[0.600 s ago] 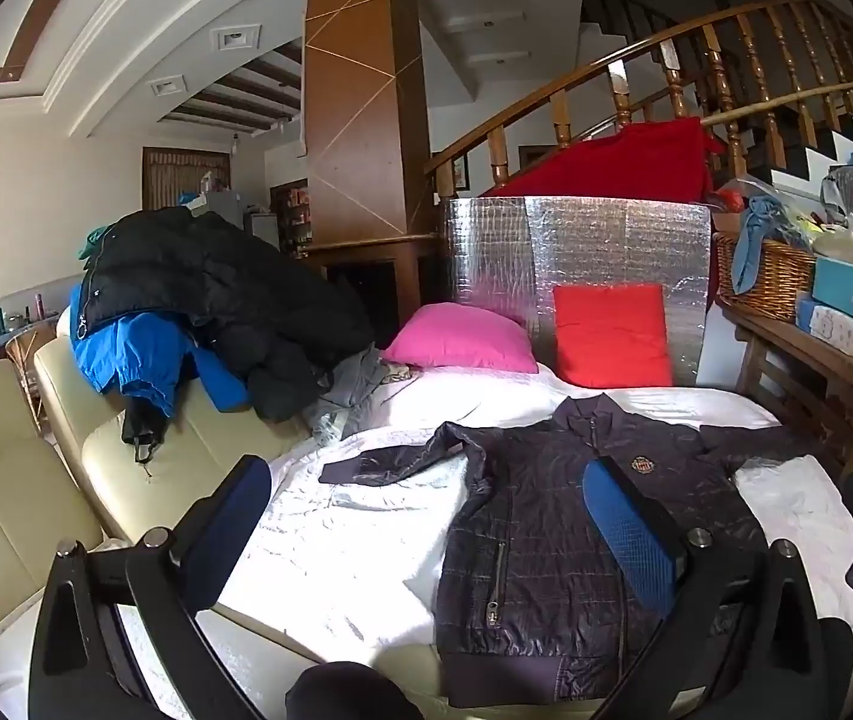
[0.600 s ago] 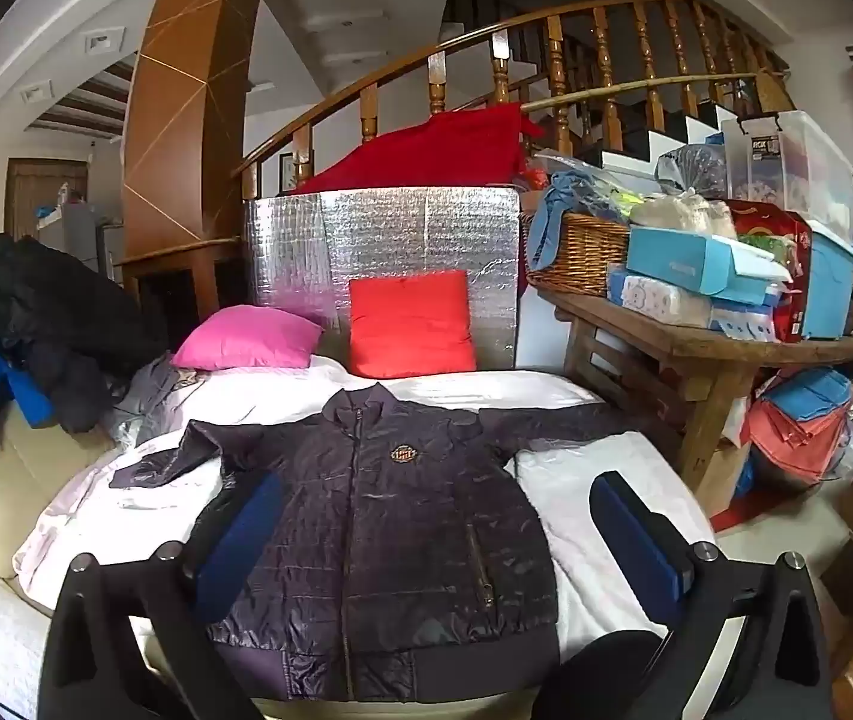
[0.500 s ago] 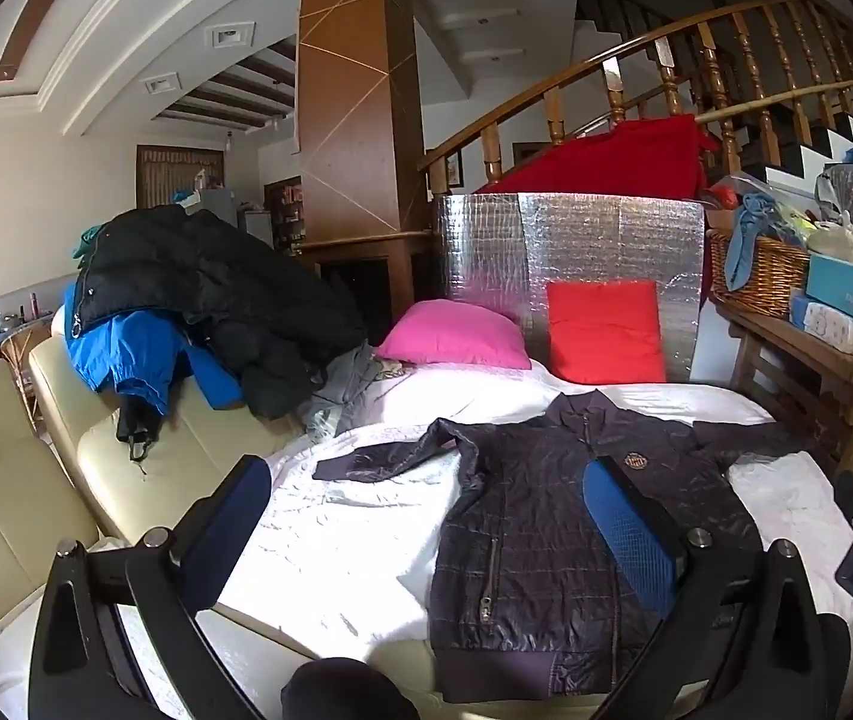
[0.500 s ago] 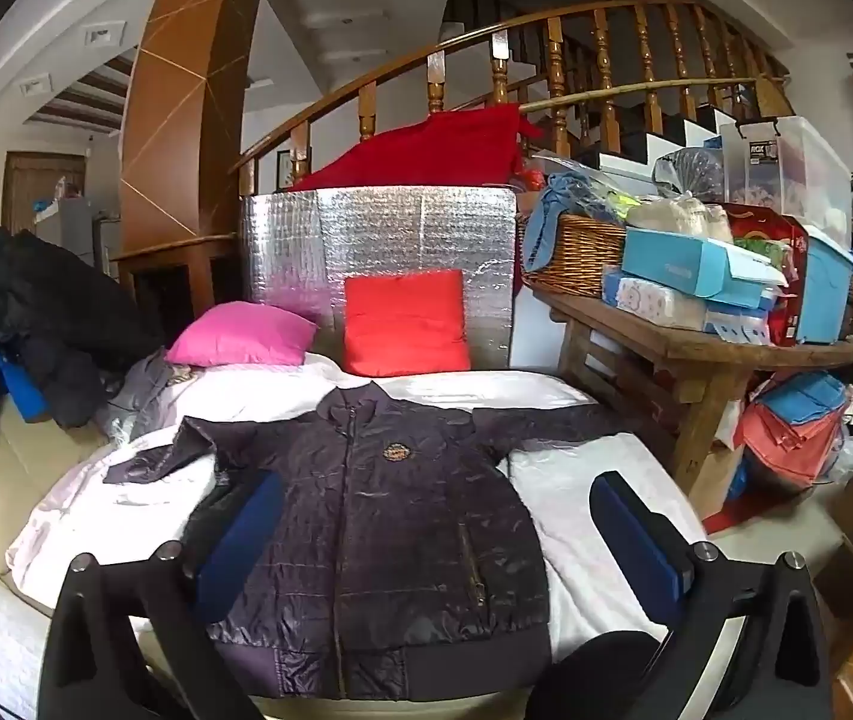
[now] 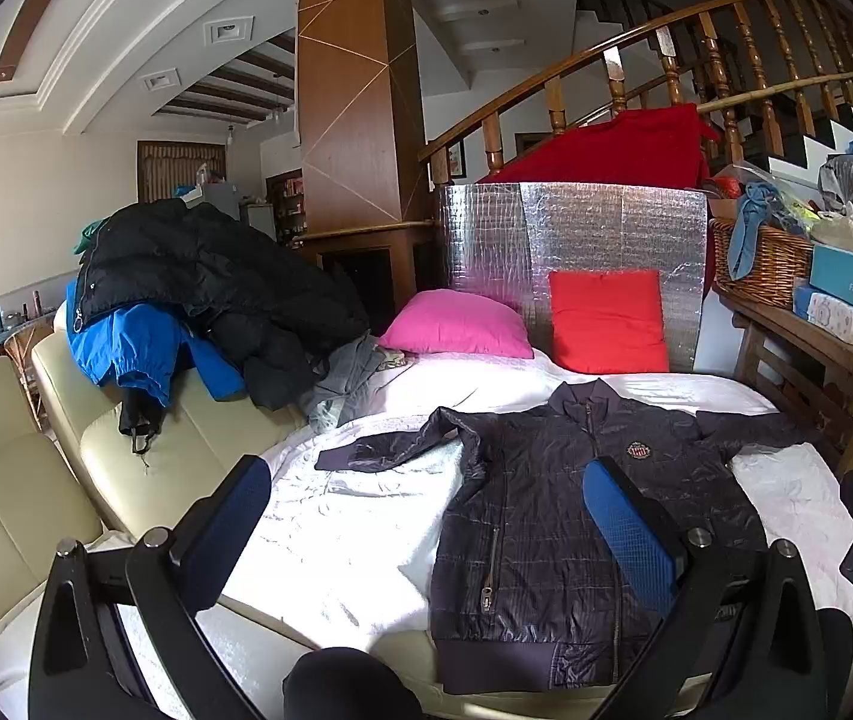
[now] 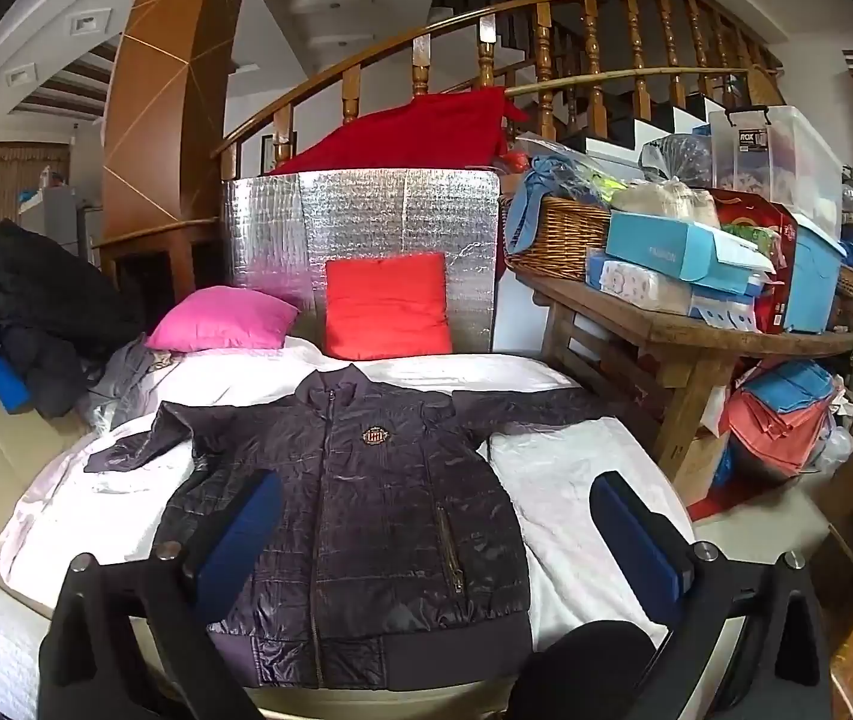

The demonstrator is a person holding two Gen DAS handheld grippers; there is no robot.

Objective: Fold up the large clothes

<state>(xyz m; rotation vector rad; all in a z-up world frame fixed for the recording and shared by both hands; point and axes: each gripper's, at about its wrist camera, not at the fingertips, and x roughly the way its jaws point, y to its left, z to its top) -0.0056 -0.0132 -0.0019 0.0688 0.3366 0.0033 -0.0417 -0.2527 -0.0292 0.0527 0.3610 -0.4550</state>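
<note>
Jacket [image 6: 360, 498] lay flat, zipped, sleeves spread, on the white sheet [image 6: 564, 480] covering the bed. Left tool [image 5: 426, 534] and right tool [image 6: 432, 540] hovered above it, both spread wide, gripping nothing.

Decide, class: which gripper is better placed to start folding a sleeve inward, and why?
Probably the left gripper: open, it looks over the jacket toward its bent sleeve on the white sheet. The right gripper, also open, faces the jacket's body.
</note>
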